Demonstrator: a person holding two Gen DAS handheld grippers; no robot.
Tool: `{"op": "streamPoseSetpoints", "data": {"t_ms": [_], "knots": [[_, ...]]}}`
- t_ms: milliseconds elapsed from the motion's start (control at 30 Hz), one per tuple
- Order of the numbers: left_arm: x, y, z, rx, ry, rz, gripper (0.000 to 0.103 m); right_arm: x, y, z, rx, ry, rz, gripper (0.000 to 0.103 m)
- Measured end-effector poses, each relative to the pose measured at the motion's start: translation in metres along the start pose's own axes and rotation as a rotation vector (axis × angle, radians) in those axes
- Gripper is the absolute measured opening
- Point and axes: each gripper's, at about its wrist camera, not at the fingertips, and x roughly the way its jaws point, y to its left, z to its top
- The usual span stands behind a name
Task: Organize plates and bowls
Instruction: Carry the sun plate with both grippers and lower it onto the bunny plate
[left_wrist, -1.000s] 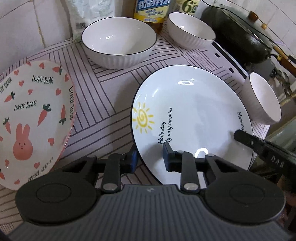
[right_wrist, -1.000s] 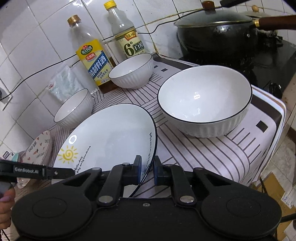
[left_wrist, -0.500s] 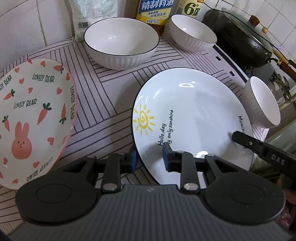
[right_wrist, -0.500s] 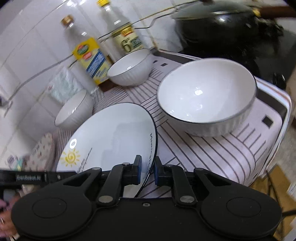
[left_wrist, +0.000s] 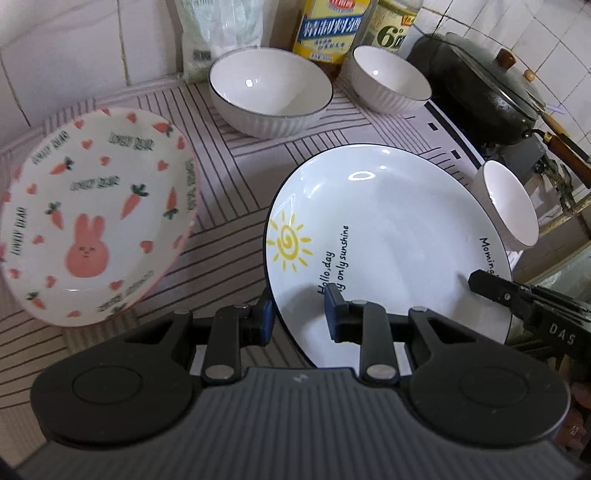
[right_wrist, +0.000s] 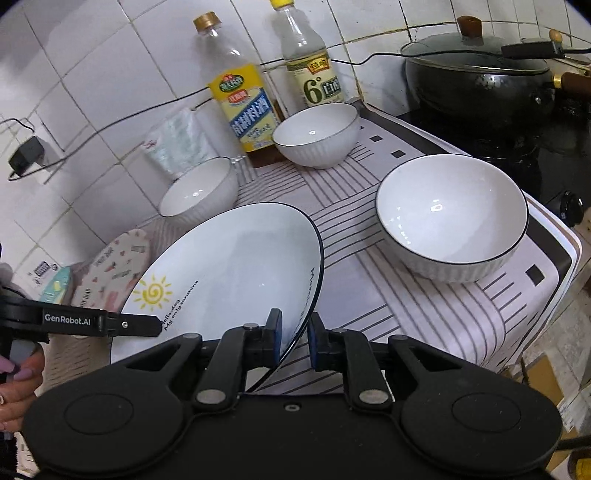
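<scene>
Sunshine plate (right_wrist: 229, 266) now tilted higher off the cloth. My right gripper (right_wrist: 293, 338) stays clamped on its rim, left gripper (left_wrist: 297, 314) straddles the rim, fingers apart. Stack it on the bunny plate (left_wrist: 92, 229) next, I'd say

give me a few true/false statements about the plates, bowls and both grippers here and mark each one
1. The right gripper straddles the rim of the sun plate. True.
2. The left gripper grips the bunny plate. False: it straddles the sun plate's rim; the bunny plate sits apart, to the left.
3. Three white bowls show in the right wrist view. True: near bowl, middle bowl, far bowl.
4. The bowls are stacked. False: each stands alone.
5. The pot has no lid. False: a lid covers it.
</scene>
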Motion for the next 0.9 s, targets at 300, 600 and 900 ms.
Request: {"op": "streamPoseSetpoints", "data": {"t_ms": [300,600,900], "knots": [[-0.065,0.013,-0.007,0.002,-0.053,0.032,0.025,-0.031,0.039,0.005,-0.007,-0.016,0.051,0.018],[-0.107,0.053,-0.012,-0.078,-0.109,0.084,0.026,-0.026,0.083,0.022,-0.029,-0.001,0.161,0.019],[-0.125,0.1,-0.014,-0.182,-0.12,0.165,0.026,0.01,0.131,0.038,-0.134,0.082,0.244,0.02]]}}
